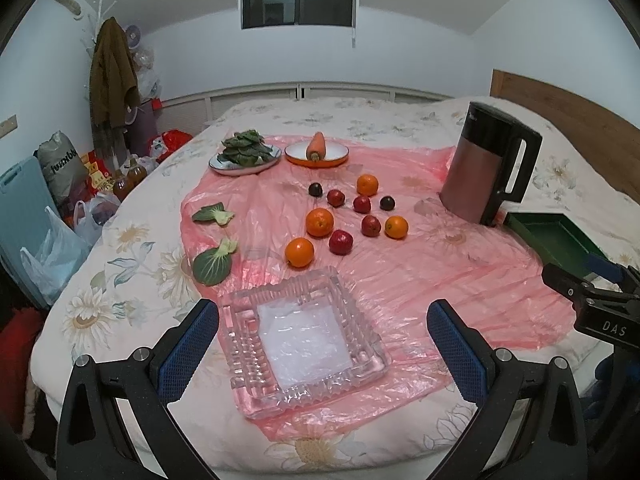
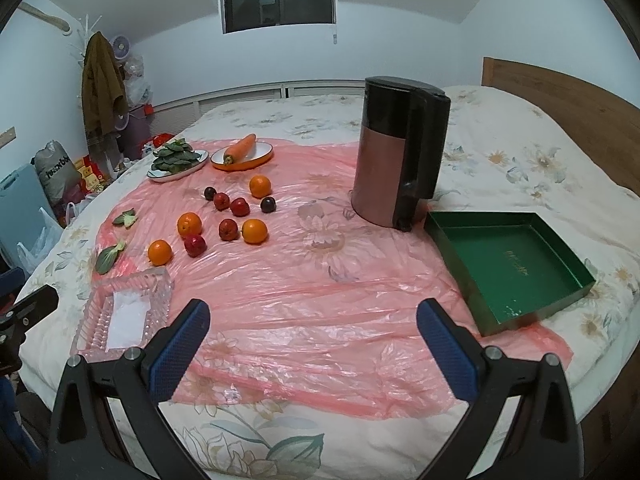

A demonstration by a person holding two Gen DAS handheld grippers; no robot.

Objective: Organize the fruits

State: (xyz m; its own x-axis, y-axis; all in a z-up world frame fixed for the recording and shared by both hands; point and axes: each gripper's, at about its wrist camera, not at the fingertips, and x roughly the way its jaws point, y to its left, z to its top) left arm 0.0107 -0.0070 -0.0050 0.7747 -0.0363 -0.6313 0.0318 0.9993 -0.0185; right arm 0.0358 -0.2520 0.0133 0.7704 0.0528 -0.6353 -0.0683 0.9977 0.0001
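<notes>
Four round oranges [image 1: 319,222] and several small dark-red fruits [image 1: 340,242] lie loose on the pink plastic sheet [image 2: 320,300] spread over the flowered bed quilt [image 2: 520,152], just beyond the clear ribbed glass dish [image 1: 304,340]. Beyond the fruit group stand a white plate of green leaves [image 1: 245,156] and an orange-rimmed bowl holding a carrot [image 1: 317,153]. The copper-and-black kettle [image 2: 400,152] stands to the right of the fruit, touching or just beside the green rectangular box lid [image 2: 508,264], which bears unreadable gold lettering. The left gripper [image 1: 322,342] hangs above the glass dish, blue-padded jaws wide apart, holding nothing. The right gripper [image 2: 313,344], marked "DAS" where the left wrist view catches it, hangs likewise wide and unladen above the sheet.
</notes>
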